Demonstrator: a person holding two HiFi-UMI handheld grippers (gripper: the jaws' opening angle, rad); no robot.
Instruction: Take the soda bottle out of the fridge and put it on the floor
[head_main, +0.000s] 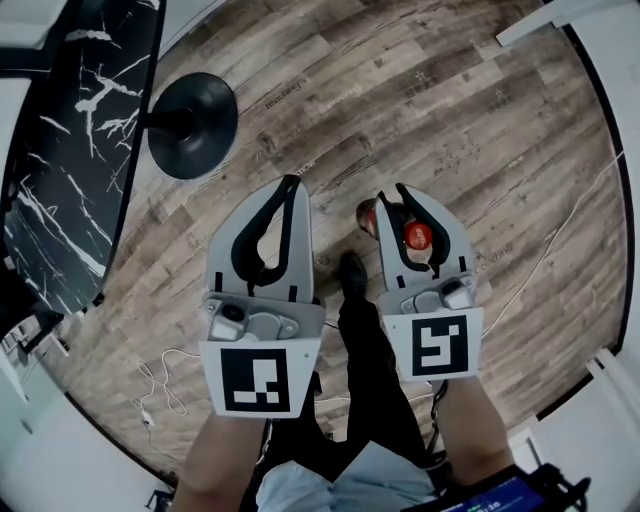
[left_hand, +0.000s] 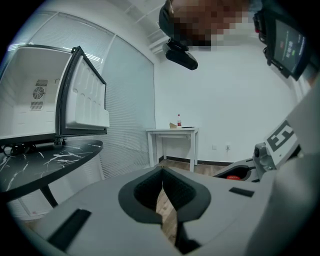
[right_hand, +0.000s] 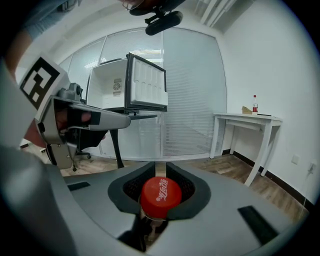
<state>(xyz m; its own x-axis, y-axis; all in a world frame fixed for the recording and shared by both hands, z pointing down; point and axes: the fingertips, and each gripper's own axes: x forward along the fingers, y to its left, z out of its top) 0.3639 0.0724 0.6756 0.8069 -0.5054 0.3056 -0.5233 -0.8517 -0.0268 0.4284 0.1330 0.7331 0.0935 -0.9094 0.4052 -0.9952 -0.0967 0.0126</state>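
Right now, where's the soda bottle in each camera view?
Head view: soda bottle right of centre, red cap up, clamped in the right gripper.
Left gripper view: only a sliver of its red cap, lower right.
Right gripper view: red cap at bottom centre, between the jaws.
Shared landmark: the open fridge, upper left in both gripper views; not in the head view.

A black marbled table (head_main: 75, 150) rests on a round base (head_main: 192, 125), with a white table (left_hand: 172, 131) well apart.
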